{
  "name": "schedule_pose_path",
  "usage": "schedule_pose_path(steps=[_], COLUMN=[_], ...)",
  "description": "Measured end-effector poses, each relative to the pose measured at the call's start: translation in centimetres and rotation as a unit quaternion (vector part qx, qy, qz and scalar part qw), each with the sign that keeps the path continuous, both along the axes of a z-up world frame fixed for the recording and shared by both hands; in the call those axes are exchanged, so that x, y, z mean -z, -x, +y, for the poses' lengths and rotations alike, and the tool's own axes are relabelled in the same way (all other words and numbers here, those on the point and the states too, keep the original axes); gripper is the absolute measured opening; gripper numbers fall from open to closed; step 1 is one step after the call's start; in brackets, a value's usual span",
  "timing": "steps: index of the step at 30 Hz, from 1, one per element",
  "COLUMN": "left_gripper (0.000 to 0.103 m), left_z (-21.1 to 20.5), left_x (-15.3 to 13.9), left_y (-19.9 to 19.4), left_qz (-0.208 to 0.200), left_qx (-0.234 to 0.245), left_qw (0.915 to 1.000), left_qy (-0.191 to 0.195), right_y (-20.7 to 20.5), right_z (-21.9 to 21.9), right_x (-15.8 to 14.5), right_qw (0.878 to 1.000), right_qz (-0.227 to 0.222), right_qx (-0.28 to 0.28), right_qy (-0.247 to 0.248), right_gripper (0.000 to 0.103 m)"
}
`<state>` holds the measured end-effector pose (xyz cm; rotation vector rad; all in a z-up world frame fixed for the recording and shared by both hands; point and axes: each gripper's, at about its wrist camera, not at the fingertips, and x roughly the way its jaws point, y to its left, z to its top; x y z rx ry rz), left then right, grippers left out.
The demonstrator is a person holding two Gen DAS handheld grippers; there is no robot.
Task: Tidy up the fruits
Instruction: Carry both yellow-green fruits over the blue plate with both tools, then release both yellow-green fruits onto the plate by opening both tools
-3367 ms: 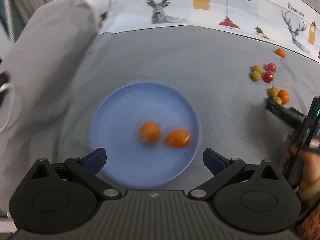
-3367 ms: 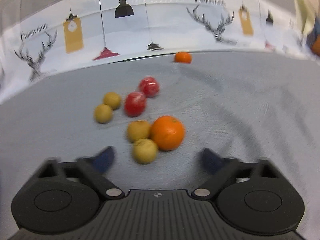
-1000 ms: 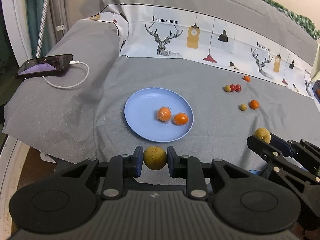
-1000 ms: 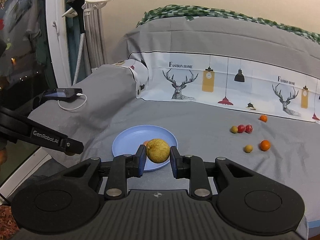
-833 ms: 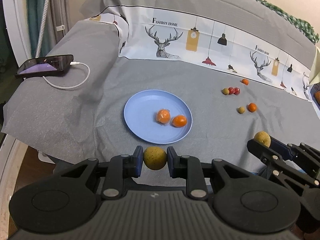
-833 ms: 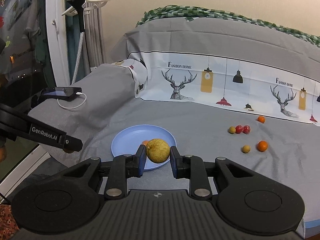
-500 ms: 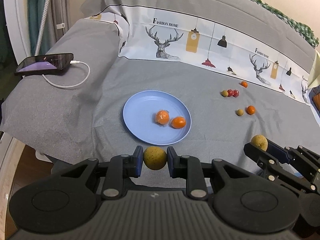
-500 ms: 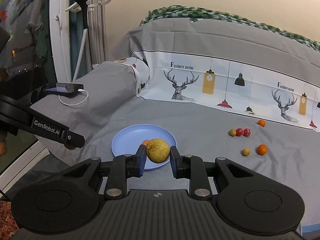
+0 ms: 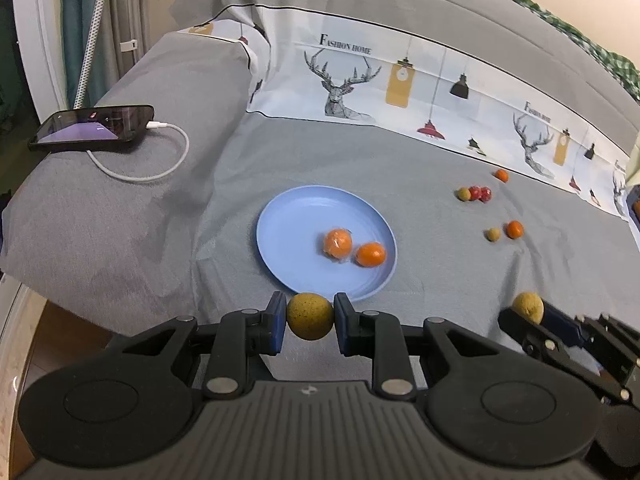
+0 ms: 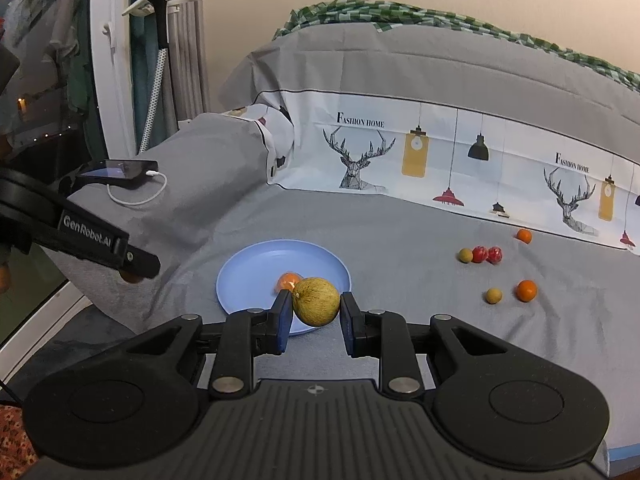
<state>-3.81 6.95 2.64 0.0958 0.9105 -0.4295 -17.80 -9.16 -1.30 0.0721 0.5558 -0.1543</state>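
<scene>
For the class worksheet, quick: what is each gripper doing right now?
Left gripper: shut on a yellow fruit.
Right gripper: shut on another yellow fruit.

Just beyond the left tool [image 9: 310,316] sits the plate [image 9: 288,224] on the bed [image 9: 400,184], two fruits [image 9: 338,242] in it; loose fruits [image 9: 494,234] lie farther right, a phone [image 9: 94,128] far left.

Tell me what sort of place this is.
Most likely a bedroom at home: the fruit lies on a bed under a grey sheet printed with deer and lamps, a pillow holds a charging phone, and curtains hang beside it.
</scene>
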Motion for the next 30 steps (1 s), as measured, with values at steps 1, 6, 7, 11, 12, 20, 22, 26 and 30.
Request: schedule_pose_path(steps=[1,6,7,11,12,20,22,26,30], left_gripper=[0.028,0.028,0.028,0.028,0.028,0.028,0.028,0.028,0.028], left_z=[-0.1,-0.9,-1.1,-2.3,-2.6,-5.6,-6.0,-6.9,-7.9], left_x=[0.0,0.7,0.9,2.1,2.6,7.3,8.4,10.7,12.8], left_y=[-0.4,-2.9,-3.5,-6.1,-6.9,-12.7,-13.6,-15.4,-16.8], left_qz=[0.000,-0.001,0.001,0.008,0.012,0.039,0.040,0.044,0.055], left_qx=[-0.001,-0.004,-0.005,-0.007,-0.008,-0.009,-0.007,-0.008,-0.005], left_qw=[1.0000,1.0000,1.0000,0.9999,0.9999,0.9986,0.9984,0.9977,0.9962], left_qy=[-0.001,-0.006,-0.007,-0.010,-0.008,-0.033,-0.038,-0.050,-0.066], right_y=[-0.3,-2.3,-3.0,-5.4,-6.2,-12.3,-13.8,-16.1,-18.0], right_z=[-0.1,-0.5,-0.6,-0.9,-0.9,-1.2,-1.4,-1.8,-1.8], right_x=[0.1,0.9,1.1,2.2,2.5,6.1,7.0,9.0,10.8], right_qw=[1.000,1.000,1.000,0.999,0.999,0.997,0.996,0.993,0.990], right_qz=[0.002,0.017,0.020,0.032,0.036,0.072,0.082,0.106,0.129], right_qx=[0.001,0.002,0.002,-0.003,-0.004,-0.012,-0.014,-0.020,-0.024], right_qy=[-0.001,-0.003,-0.005,-0.011,-0.013,-0.026,-0.030,-0.038,-0.044], right_gripper=[0.027,0.027,0.027,0.027,0.027,0.027,0.027,0.027,0.027])
